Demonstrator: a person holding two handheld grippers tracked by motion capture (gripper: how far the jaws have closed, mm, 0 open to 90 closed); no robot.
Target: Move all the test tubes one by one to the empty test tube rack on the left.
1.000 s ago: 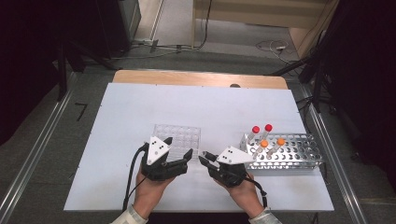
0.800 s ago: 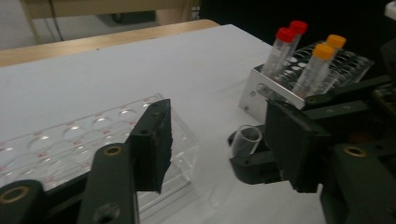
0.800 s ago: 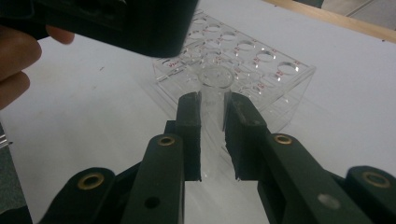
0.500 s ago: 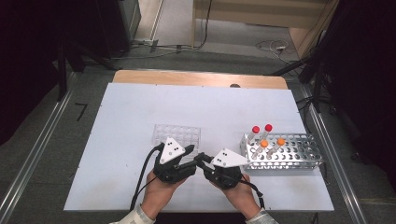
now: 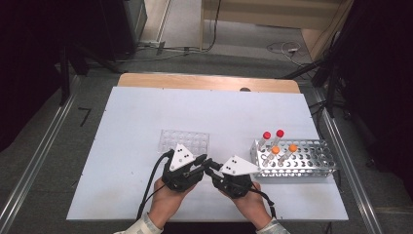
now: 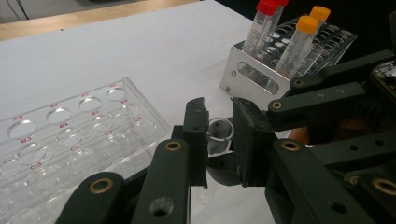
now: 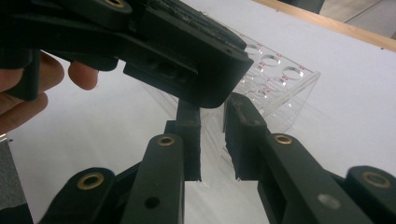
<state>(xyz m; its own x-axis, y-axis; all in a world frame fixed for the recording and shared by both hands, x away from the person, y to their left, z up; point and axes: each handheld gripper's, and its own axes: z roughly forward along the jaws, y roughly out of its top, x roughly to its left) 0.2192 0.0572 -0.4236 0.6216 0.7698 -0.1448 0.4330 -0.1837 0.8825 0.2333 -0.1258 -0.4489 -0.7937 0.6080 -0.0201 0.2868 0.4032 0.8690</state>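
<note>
Where the high view looks down, your left gripper (image 5: 203,161) and right gripper (image 5: 210,170) meet tip to tip on the table (image 5: 136,112), between the clear rack (image 5: 185,141) and the metal rack (image 5: 297,158). Along your left gripper (image 6: 219,135), a clear tube (image 6: 220,135) sits clamped between the jaws. Along your right gripper (image 7: 212,135), the jaws stand narrowly apart; whether they grip the tube, you cannot tell.
</note>
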